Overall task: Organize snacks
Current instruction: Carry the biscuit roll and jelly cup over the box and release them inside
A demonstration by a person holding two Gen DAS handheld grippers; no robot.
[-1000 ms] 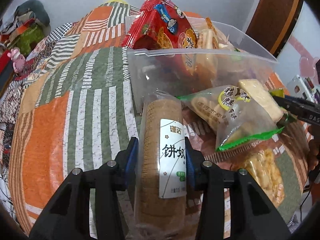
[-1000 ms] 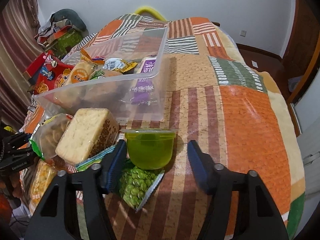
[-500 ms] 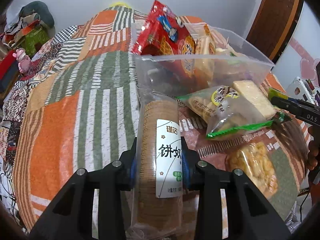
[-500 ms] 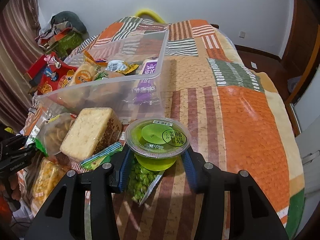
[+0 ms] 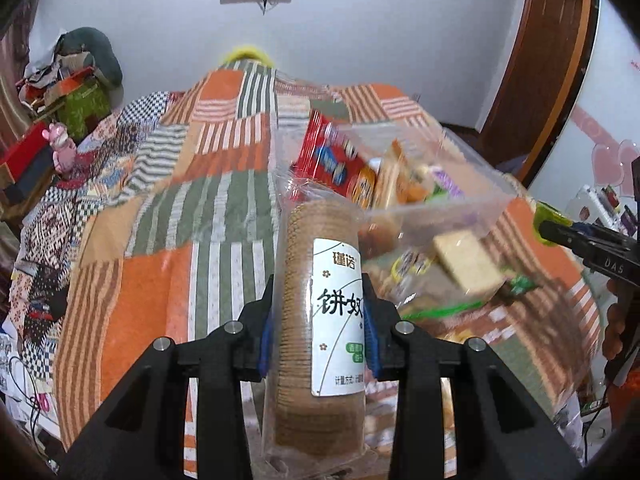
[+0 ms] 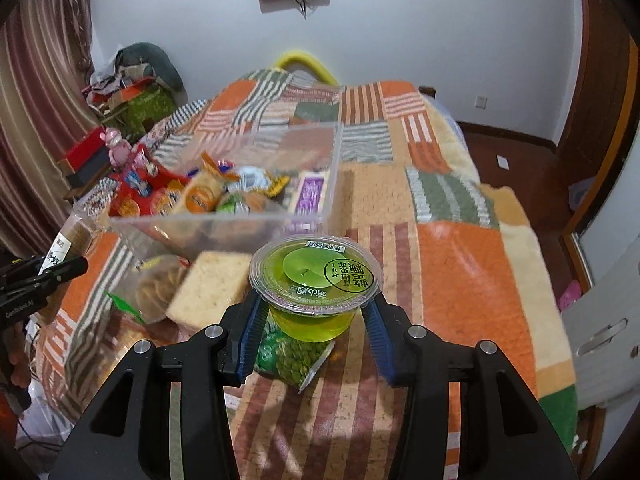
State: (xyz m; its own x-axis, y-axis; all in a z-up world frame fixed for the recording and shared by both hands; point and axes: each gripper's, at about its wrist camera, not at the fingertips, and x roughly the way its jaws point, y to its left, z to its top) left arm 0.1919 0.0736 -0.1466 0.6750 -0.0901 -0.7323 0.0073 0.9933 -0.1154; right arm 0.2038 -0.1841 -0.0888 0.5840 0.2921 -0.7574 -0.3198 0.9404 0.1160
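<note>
Fingers on both my grippers are now closed on snacks and lifted off the bed. My left gripper [image 5: 318, 322] clamps the biscuit sleeve [image 5: 320, 320] about midway along its length, pads pressed against both sides of the wrapper; a second ago it lay flat on the patchwork bedspread [image 5: 160, 280], and now its far end points up toward the clear bin [image 6: 224, 228]. My right gripper [image 6: 316, 320] has closed under the rim of the green jelly cup [image 6: 316, 280], which a second ago stood between wide-open fingers; it now hangs level above the bag of green peas [image 6: 292, 356].

Just beyond, near the front edge of the bed, the square rice cake [image 6: 212, 292] and the green-trimmed cookie bag [image 6: 156, 288] lie against the bin's near wall, not yet sorted. Farther on, the bin already holds the red cracker pack [image 6: 140, 192], an orange-labelled pack and a purple bar, with room at its far end.

I judge both picks done, so what remains is carrying each load over the near wall and letting go inside. That soft sleeve may sag or slip; the cup should stay level.
</note>
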